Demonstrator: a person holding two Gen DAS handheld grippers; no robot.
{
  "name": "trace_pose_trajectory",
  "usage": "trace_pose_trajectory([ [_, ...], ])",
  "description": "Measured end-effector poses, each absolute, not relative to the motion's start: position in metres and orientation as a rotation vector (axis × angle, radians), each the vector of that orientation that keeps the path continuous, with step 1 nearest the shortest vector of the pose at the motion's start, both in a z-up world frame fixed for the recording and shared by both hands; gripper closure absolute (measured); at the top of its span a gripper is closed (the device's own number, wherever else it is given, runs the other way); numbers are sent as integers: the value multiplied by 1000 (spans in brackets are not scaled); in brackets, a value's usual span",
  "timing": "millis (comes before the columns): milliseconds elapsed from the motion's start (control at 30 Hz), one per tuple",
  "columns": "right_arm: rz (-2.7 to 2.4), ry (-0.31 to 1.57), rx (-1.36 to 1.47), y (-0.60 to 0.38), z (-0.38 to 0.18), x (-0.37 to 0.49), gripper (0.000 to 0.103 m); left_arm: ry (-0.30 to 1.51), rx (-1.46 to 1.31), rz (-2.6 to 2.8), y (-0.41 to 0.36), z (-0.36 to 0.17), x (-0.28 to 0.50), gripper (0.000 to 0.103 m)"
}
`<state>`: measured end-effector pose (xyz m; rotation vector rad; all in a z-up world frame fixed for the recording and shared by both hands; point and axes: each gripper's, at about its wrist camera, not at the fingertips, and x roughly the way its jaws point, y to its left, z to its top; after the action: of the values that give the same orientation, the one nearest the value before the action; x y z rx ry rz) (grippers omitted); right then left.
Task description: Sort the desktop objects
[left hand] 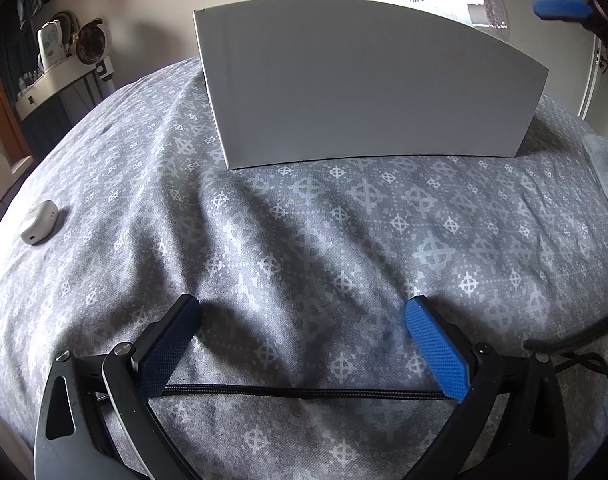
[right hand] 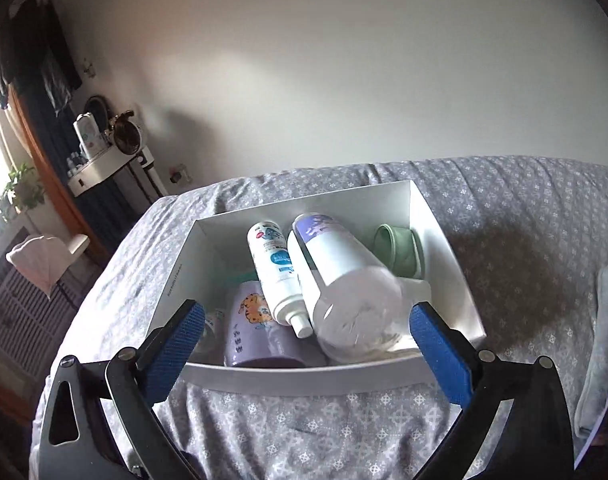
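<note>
Your left gripper (left hand: 302, 312) hangs low over the grey patterned bedspread (left hand: 344, 240), jaws spread wide, nothing between them. A black braided cable (left hand: 304, 392) runs across under its fingers. Straight ahead stands the white box (left hand: 368, 80), outer wall facing you, resting on the bedspread. A small white case (left hand: 37, 222) lies far left on the bedspread, well apart from the box.

Your right gripper (right hand: 307, 316) is above the near edge of the same white box (right hand: 304, 376), jaws spread wide, gripping nothing. A clear bottle with a white and purple label (right hand: 344, 280) sits between the blue pads, tilted, its base toward you; whether it's touching either pad, can't tell. In the left view that bottle and a blue pad show just over the box's top right.

Inside the box: a white spray bottle (right hand: 277, 272) just left of the clear one, a purple cup with a tiger print (right hand: 251, 328) at near left, a green cup (right hand: 400, 252) on its side at far right
</note>
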<state>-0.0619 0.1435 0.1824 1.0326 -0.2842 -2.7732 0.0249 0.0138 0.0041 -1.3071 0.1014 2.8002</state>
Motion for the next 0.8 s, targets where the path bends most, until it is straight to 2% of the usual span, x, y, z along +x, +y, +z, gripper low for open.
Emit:
trace_pose_trajectory([
  [100,-2796,-354,1099,161,166,-37,0,101,-1307,2801,14,4,25,0],
  [467,-2701,-984,1664,258,41,32,0,101,-1307,2801,14,4,25,0],
  [533,-2749,-910,1583,255,40,40,0,101,-1307,2801,14,4,25,0],
  [800,-3012,-309,1603,195,27,60,0,100,-1307,2801,14,4,25,0],
])
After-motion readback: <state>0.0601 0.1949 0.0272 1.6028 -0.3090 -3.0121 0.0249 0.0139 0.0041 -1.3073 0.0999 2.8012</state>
